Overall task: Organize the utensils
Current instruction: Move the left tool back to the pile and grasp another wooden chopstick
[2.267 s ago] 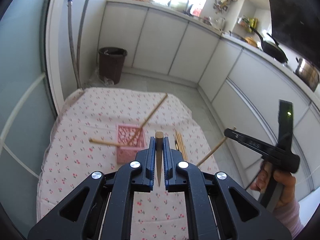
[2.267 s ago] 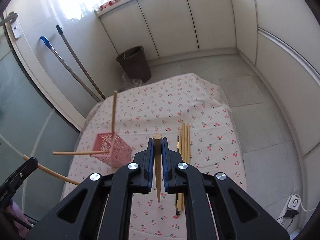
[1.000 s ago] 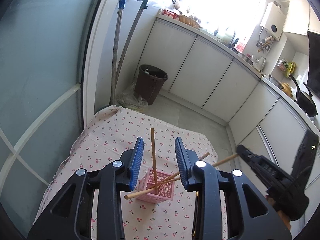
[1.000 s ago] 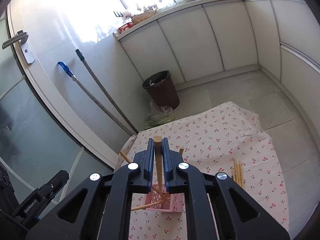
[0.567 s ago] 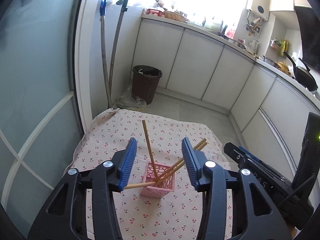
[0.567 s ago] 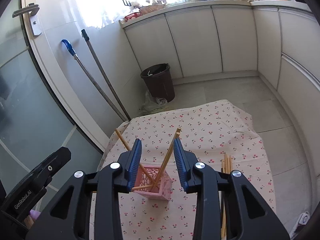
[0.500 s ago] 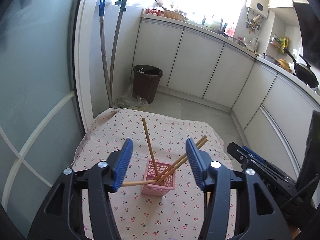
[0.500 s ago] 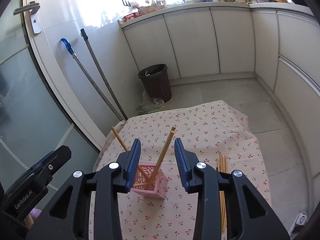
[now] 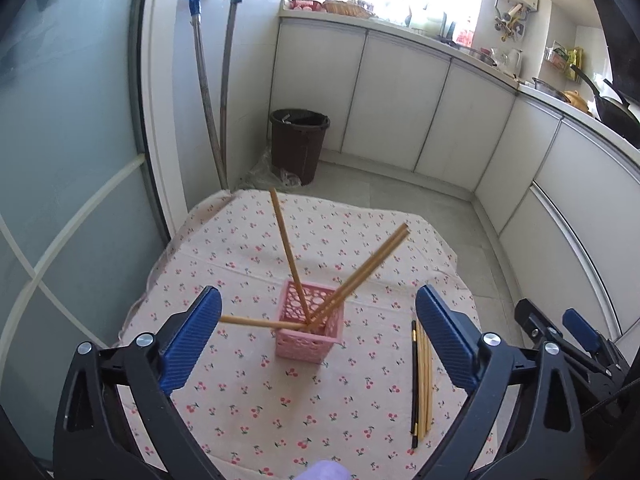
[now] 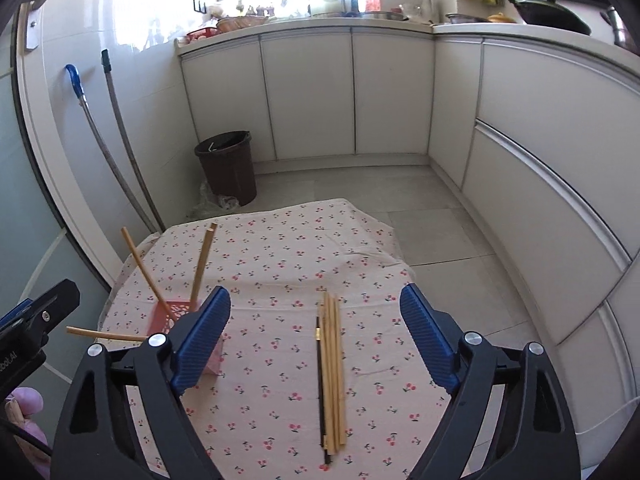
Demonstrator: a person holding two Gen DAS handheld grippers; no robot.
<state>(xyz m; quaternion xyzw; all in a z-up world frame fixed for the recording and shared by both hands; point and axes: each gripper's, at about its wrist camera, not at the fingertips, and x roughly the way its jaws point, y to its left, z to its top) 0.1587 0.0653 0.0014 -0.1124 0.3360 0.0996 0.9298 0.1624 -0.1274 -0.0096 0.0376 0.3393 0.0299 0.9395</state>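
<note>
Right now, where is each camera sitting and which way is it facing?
Left wrist: on the left gripper, angled down at the pink basket of chopsticks; its open jaws and the right gripper show.
Right wrist: on the right gripper, angled down at the loose chopsticks; its open jaws show.
Shared: basket, loose chopsticks, cherry tablecloth, brown bin.

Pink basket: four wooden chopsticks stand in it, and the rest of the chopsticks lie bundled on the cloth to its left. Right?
Not quite. The loose chopsticks lie to the right of the pink basket, not the left; the left wrist view shows it. Four chopsticks do stand in the basket.
</note>
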